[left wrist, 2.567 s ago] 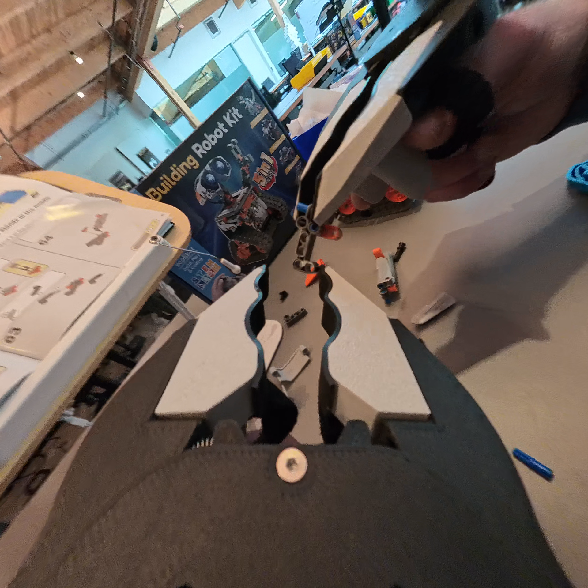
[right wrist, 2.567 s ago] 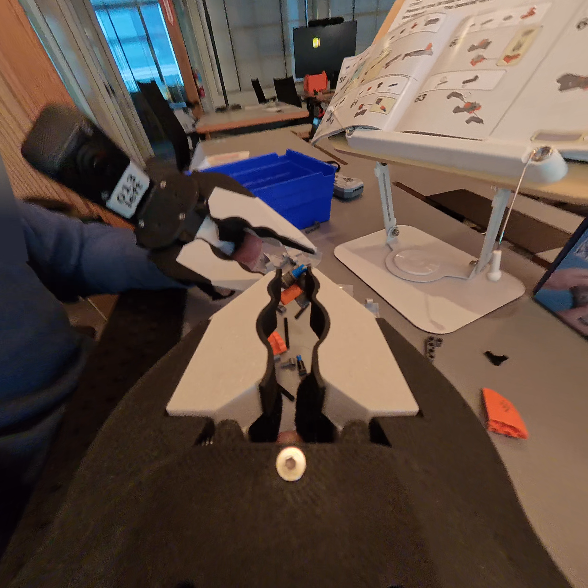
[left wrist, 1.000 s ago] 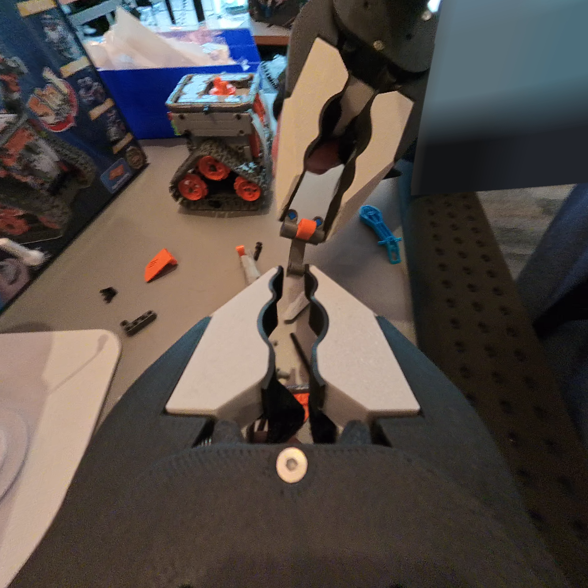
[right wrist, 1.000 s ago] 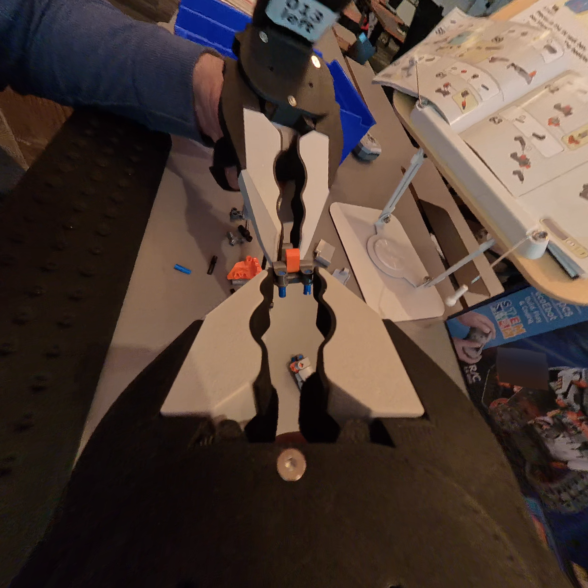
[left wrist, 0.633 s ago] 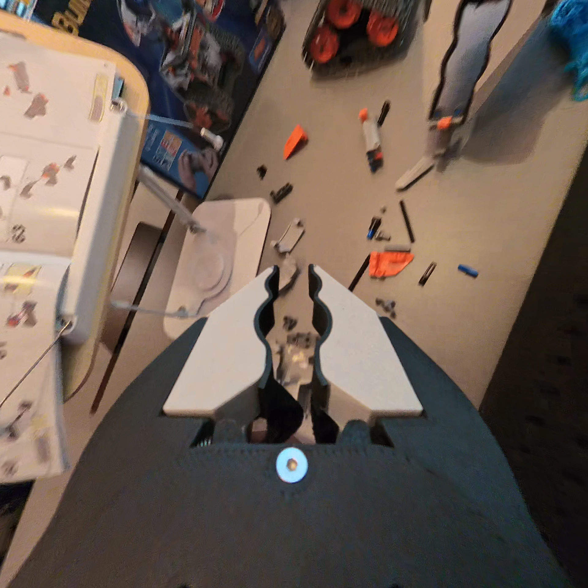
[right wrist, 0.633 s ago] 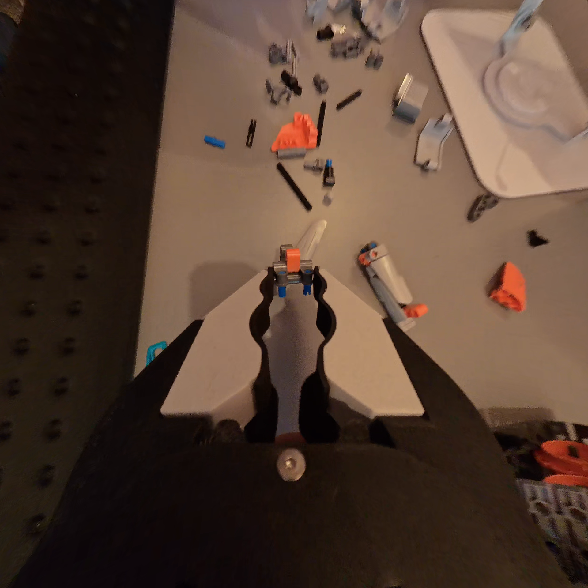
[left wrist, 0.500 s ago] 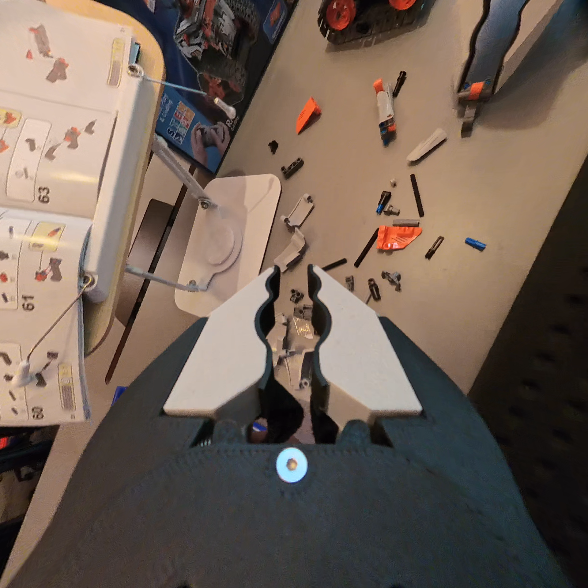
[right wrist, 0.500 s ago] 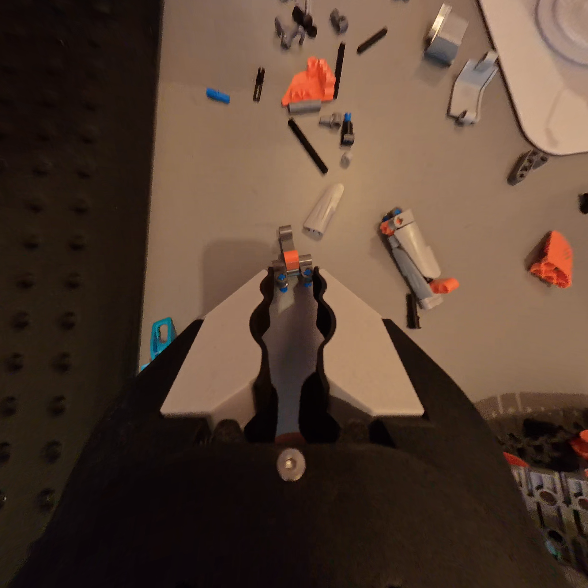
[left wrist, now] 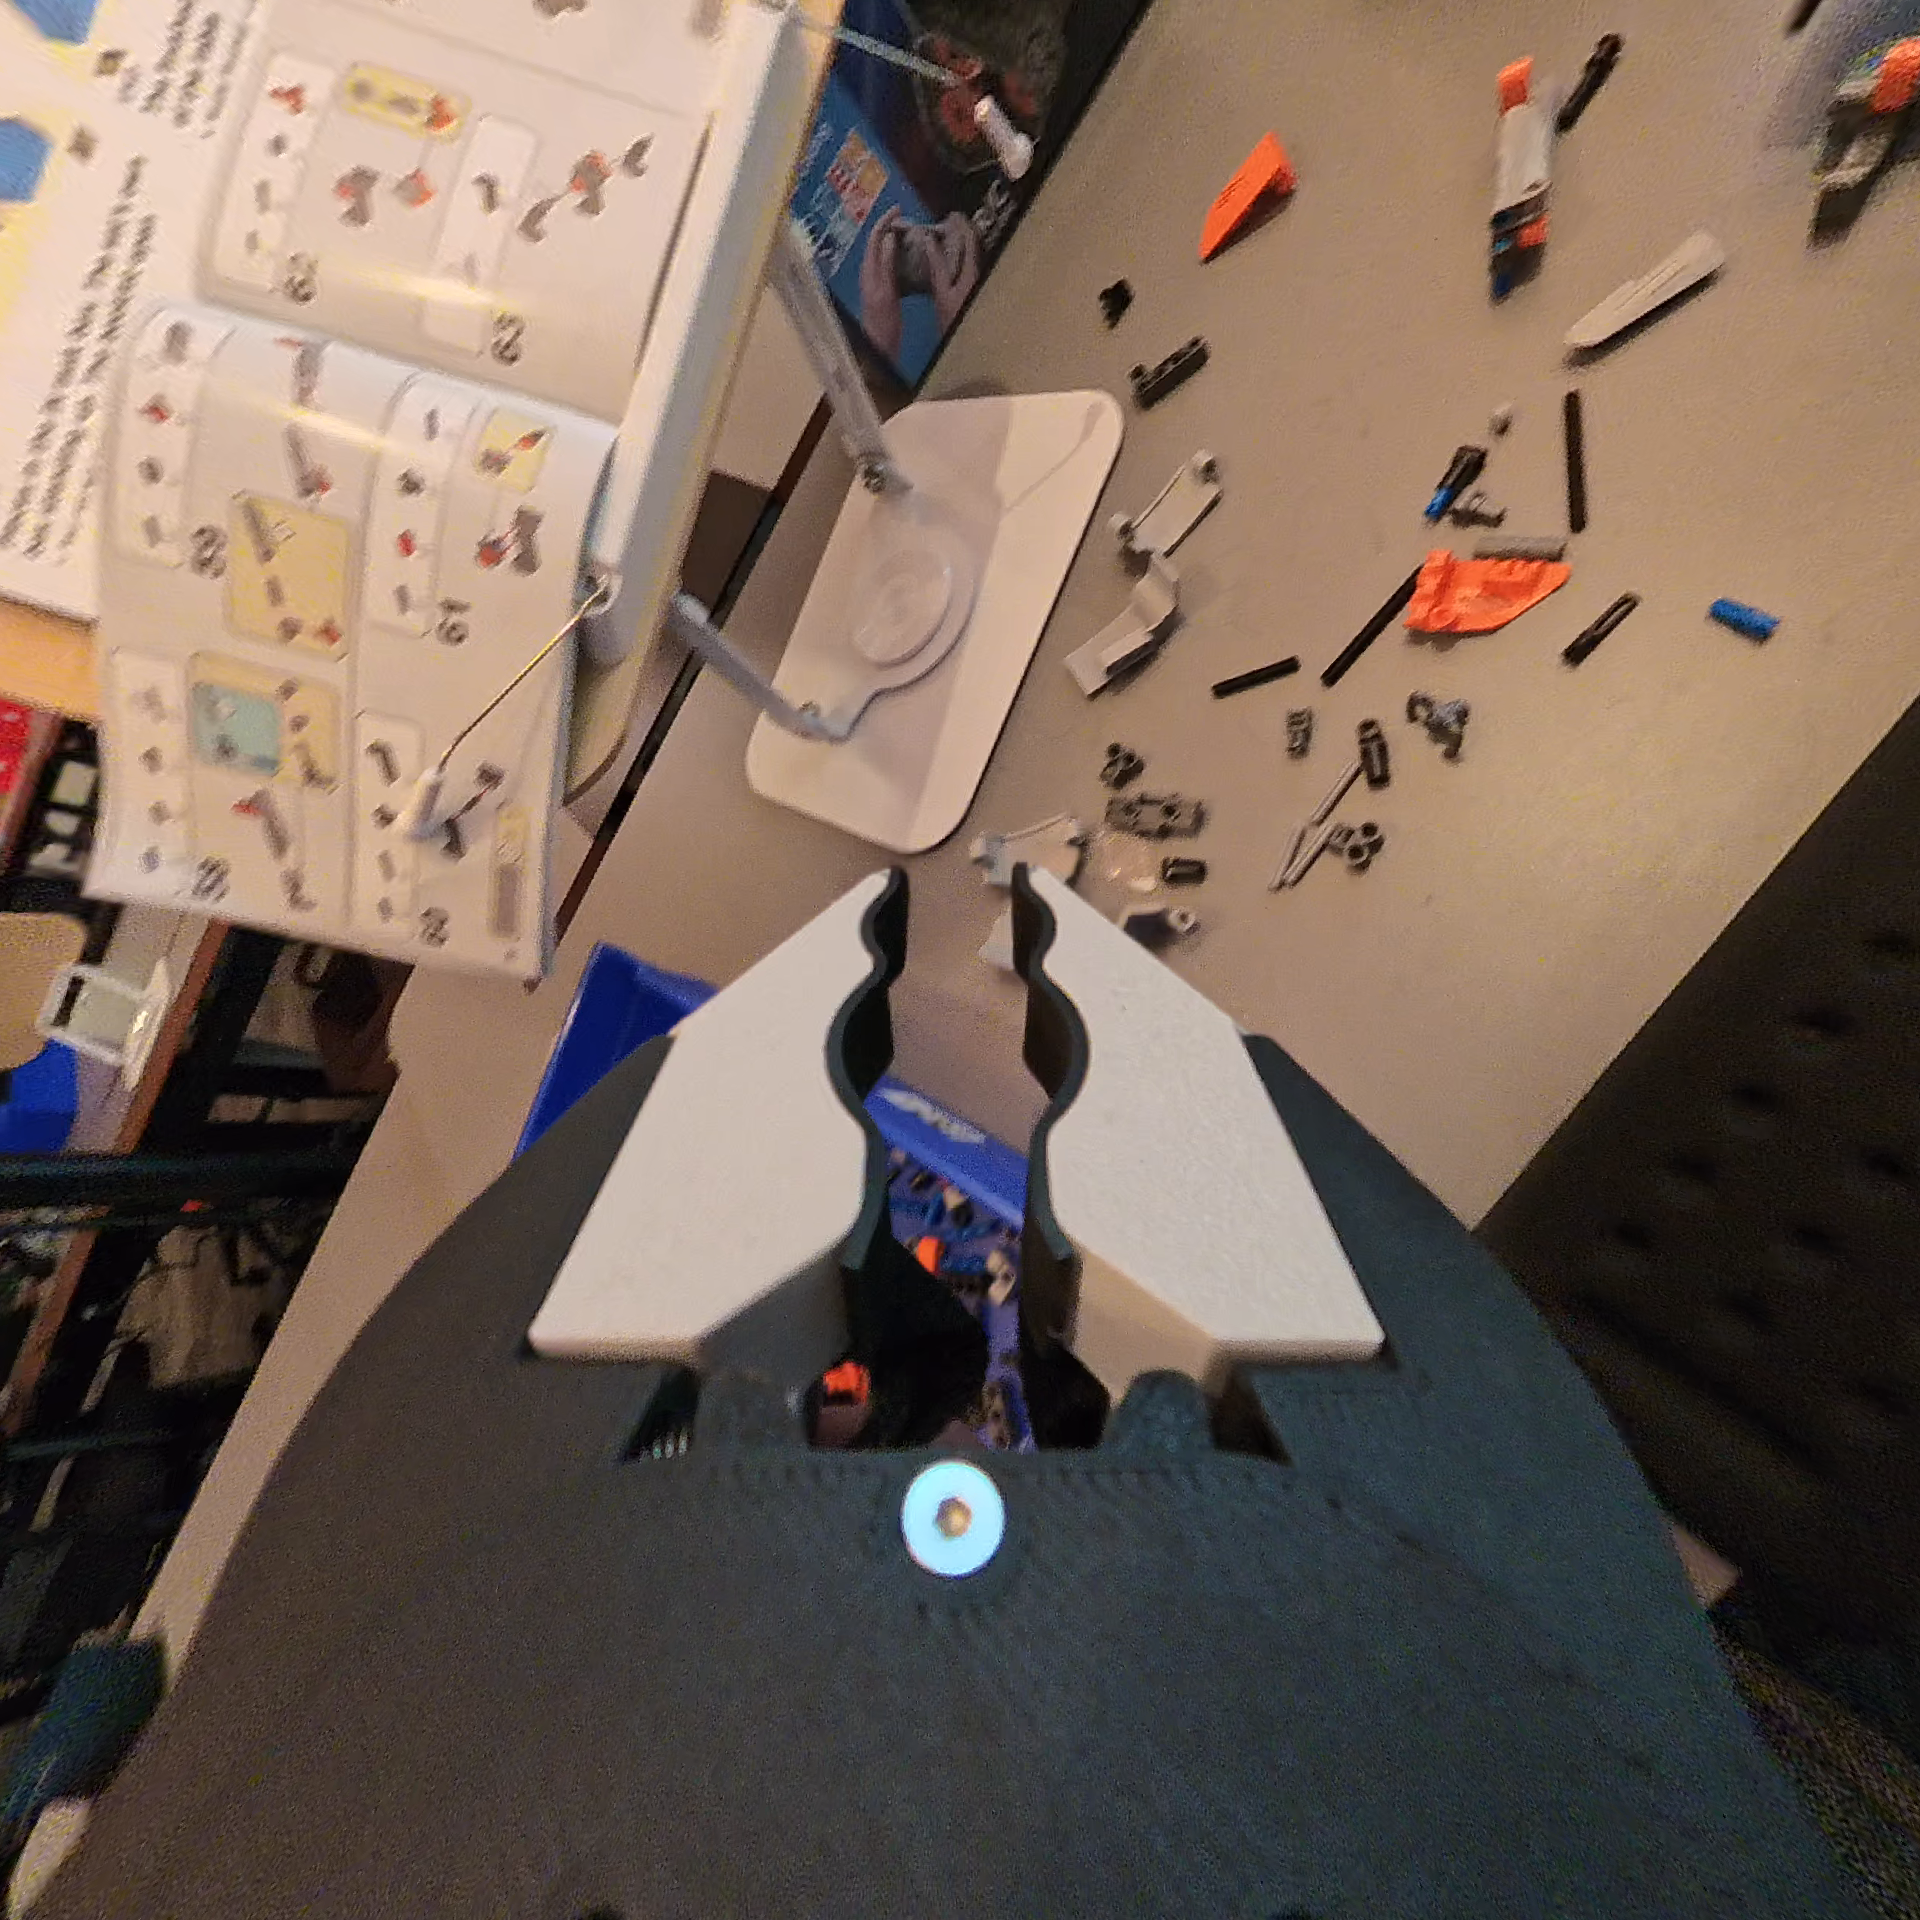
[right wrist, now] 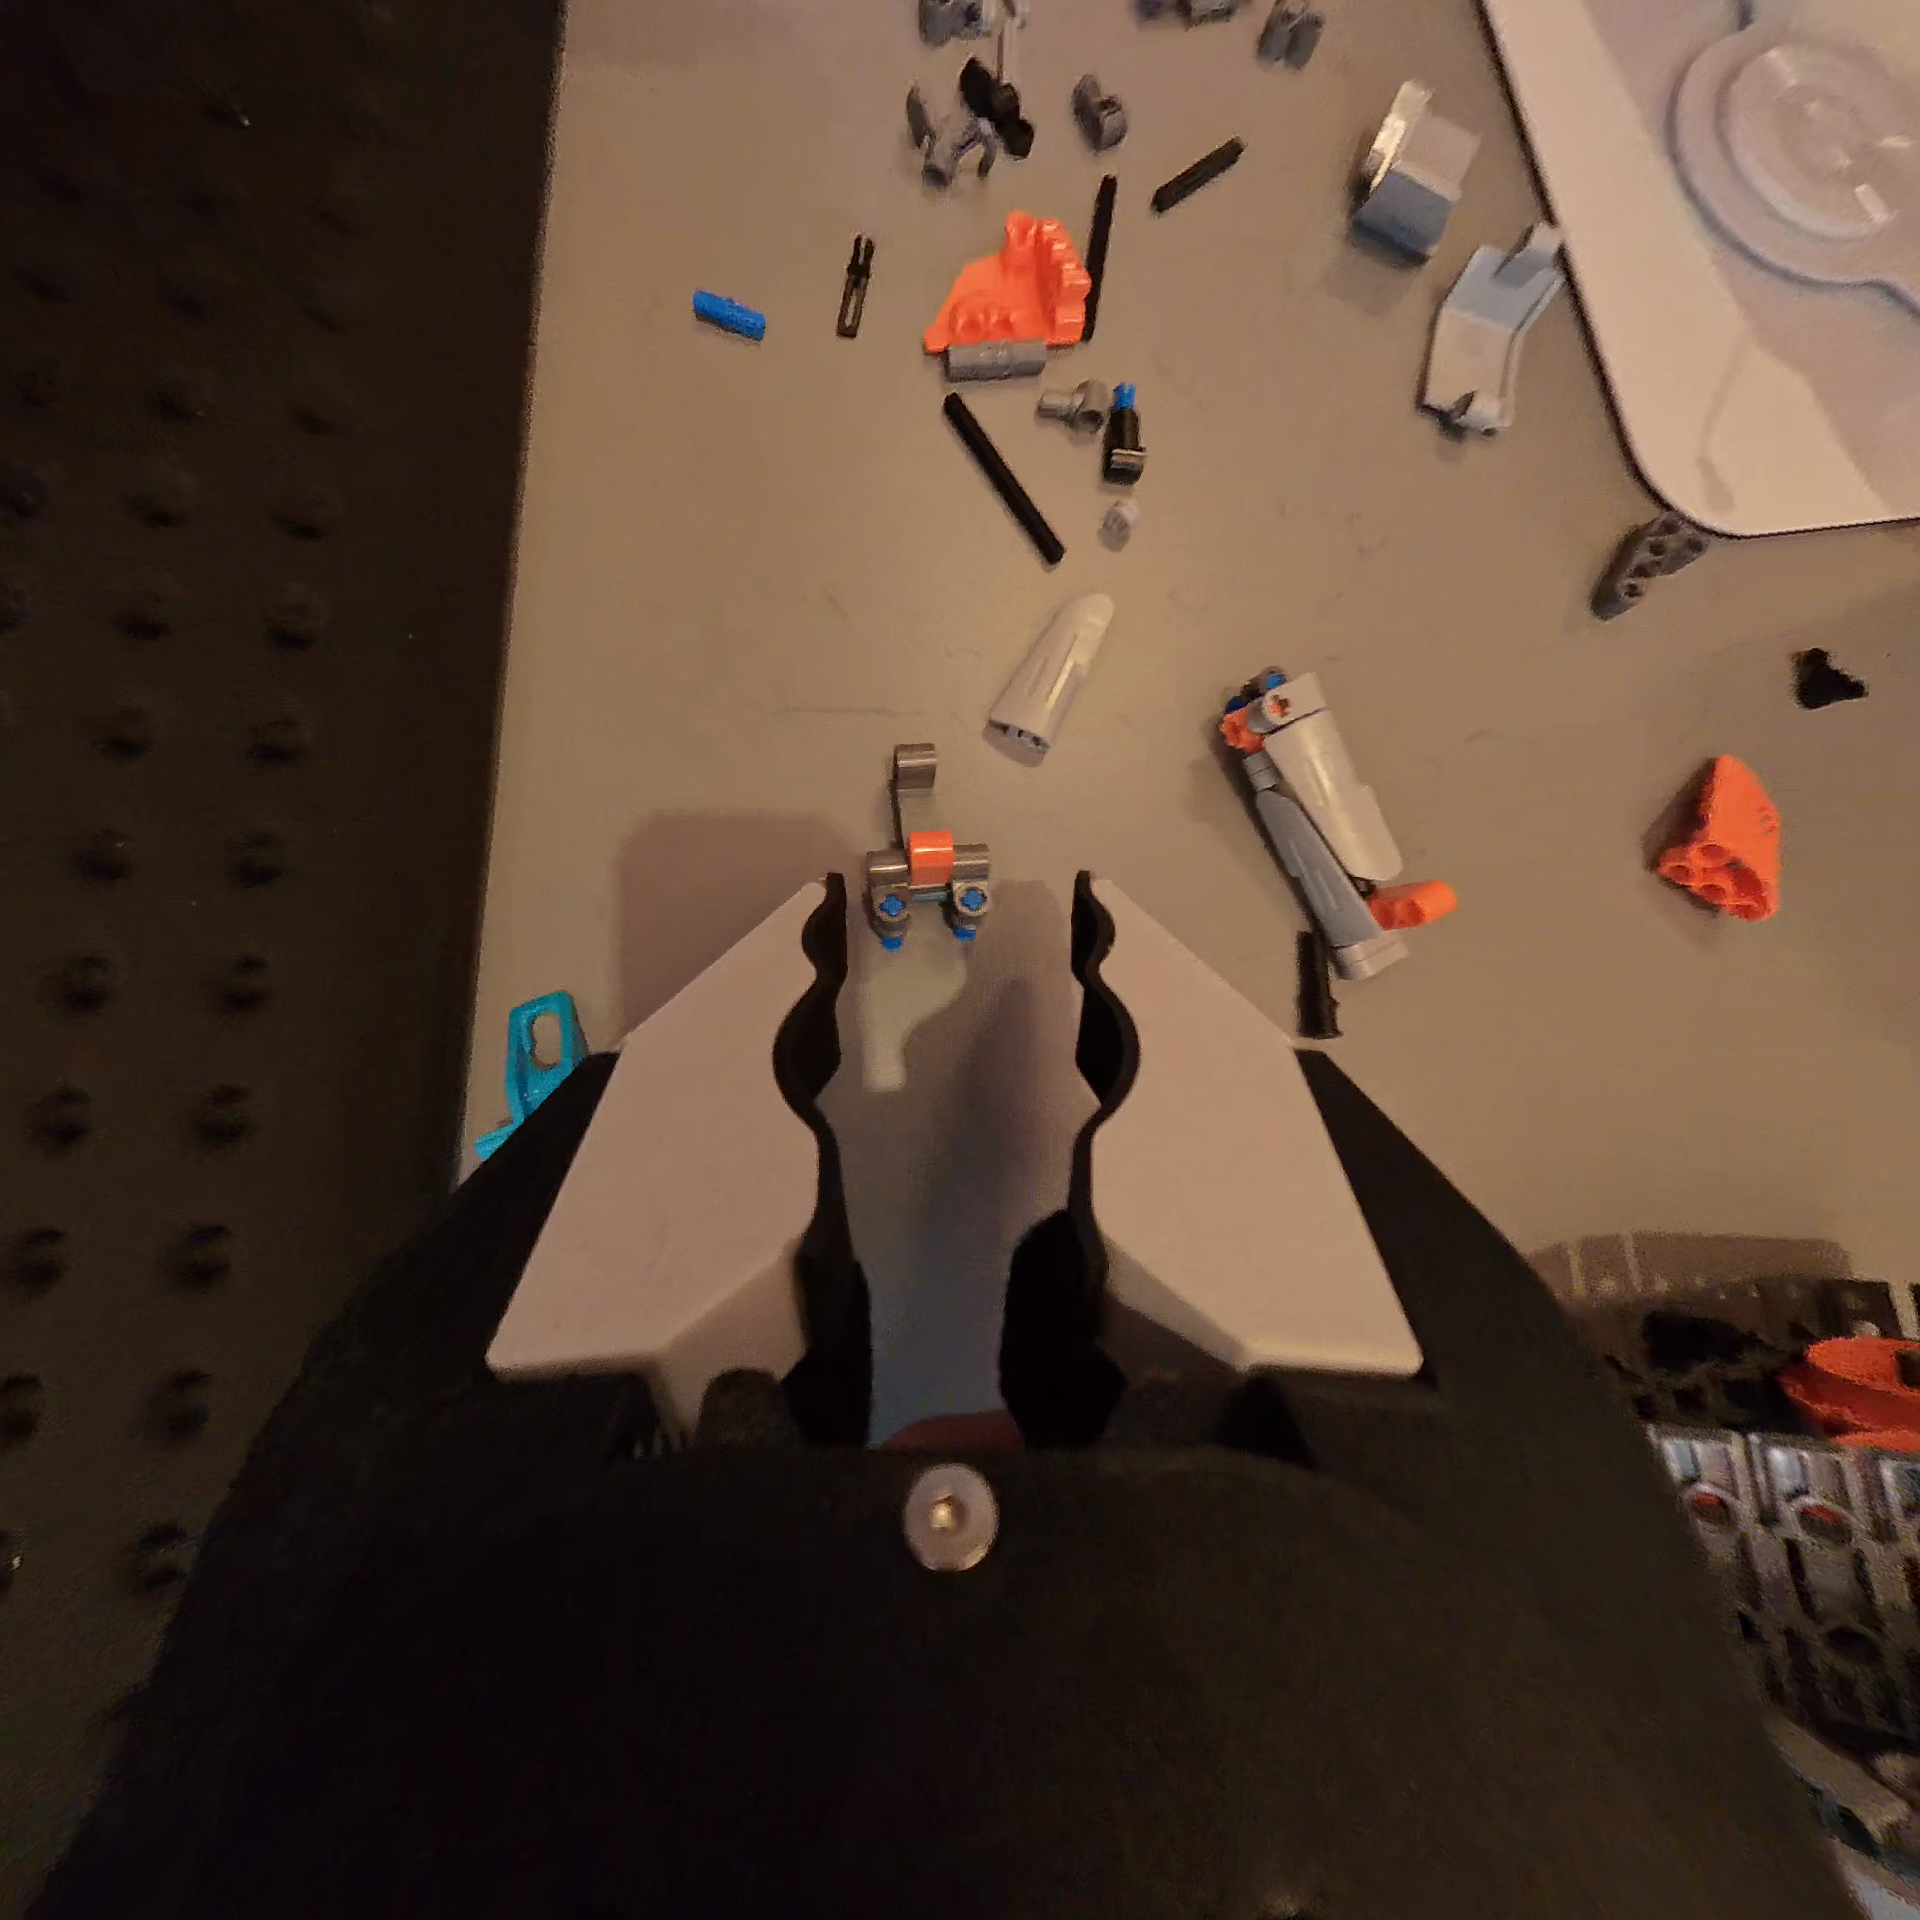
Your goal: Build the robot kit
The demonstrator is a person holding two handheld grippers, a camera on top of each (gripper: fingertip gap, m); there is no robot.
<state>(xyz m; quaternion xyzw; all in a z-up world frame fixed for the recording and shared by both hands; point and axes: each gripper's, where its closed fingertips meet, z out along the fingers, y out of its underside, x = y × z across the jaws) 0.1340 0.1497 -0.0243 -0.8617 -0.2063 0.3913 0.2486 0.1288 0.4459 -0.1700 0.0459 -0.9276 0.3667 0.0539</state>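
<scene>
Over table [right wrist: 727,644] | R tool [right wrist: 951,894] open, pointing down | L tool [left wrist: 956,883] open

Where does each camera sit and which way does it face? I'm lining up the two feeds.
Left wrist view: on the left gripper, jaws open, looking down at scattered building-kit pieces, the book stand's white base and blue bin.
Right wrist view: on the right gripper, jaws open, facing down at a small grey-and-orange assembly.
Shared: the orange toothed piece.

Left gripper [left wrist: 956,894] hangs parted and empty over the grey table [left wrist: 1558,935] — small grey plastic pieces [left wrist: 1143,821] scattered just beyond its tips.
</scene>
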